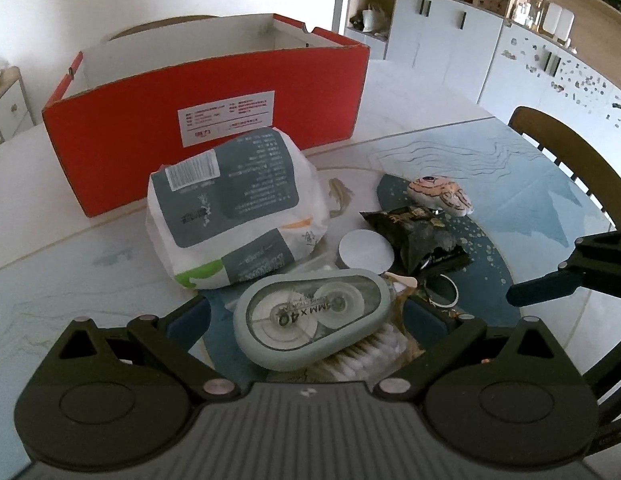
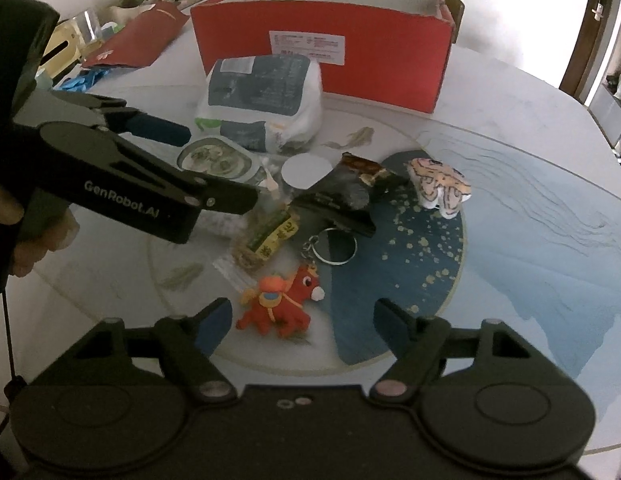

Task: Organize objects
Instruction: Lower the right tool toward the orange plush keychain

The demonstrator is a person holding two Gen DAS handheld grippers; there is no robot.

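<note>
A pile of small items lies in front of an open red box [image 1: 206, 120] [image 2: 322, 48]. My left gripper [image 1: 306, 320] [image 2: 218, 168] is open, its fingers on either side of a grey correction tape [image 1: 310, 320] [image 2: 214, 158], not closed on it. Beyond it lies a white wet-wipes pack [image 1: 234, 212] [image 2: 262, 96], a white round lid [image 1: 364, 250] [image 2: 306, 172], a black snack packet [image 1: 414, 236] [image 2: 346, 192] and a tiger plush [image 1: 440, 194] [image 2: 438, 190]. My right gripper [image 2: 302, 320] is open and empty, just before a red horse keychain [image 2: 278, 304].
A cotton swab bag [image 1: 366, 356] lies under the tape. A green snack packet [image 2: 266, 240] and a key ring [image 2: 334, 244] lie mid-table. A red lid [image 2: 138, 36] and clutter sit far left. A wooden chair [image 1: 570, 168] stands at the table's edge.
</note>
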